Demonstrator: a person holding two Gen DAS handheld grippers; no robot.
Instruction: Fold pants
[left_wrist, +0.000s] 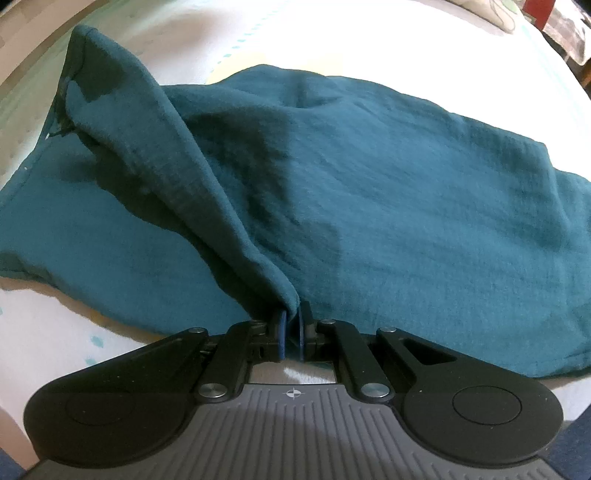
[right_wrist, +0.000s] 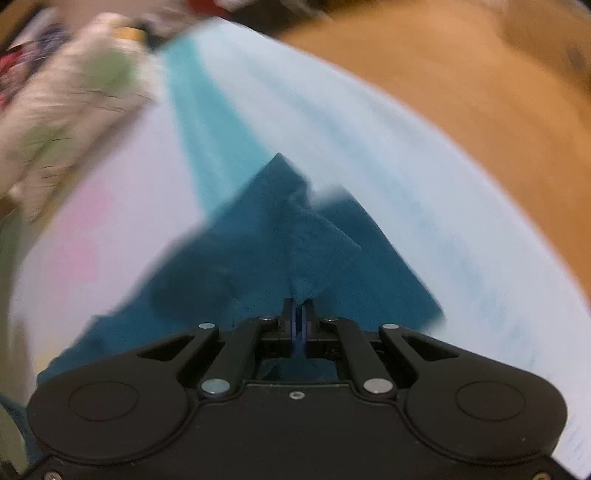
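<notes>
Left claw (left_wrist: 291, 323) pinching teal pants (left_wrist: 369, 192), right claw (right_wrist: 298, 308) too — right view blurred

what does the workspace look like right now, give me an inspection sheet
surface: white bed sheet with faint coloured print
job's things: teal pants, partly folded, one ridge lifted
clutter: patterned fabric at the sheet's edge, blurred
grippers: left gripper shut on a pants fold; right gripper shut on a pants edge
cables: nothing seen
surroundings: tan floor beyond the sheet, blurred
</notes>
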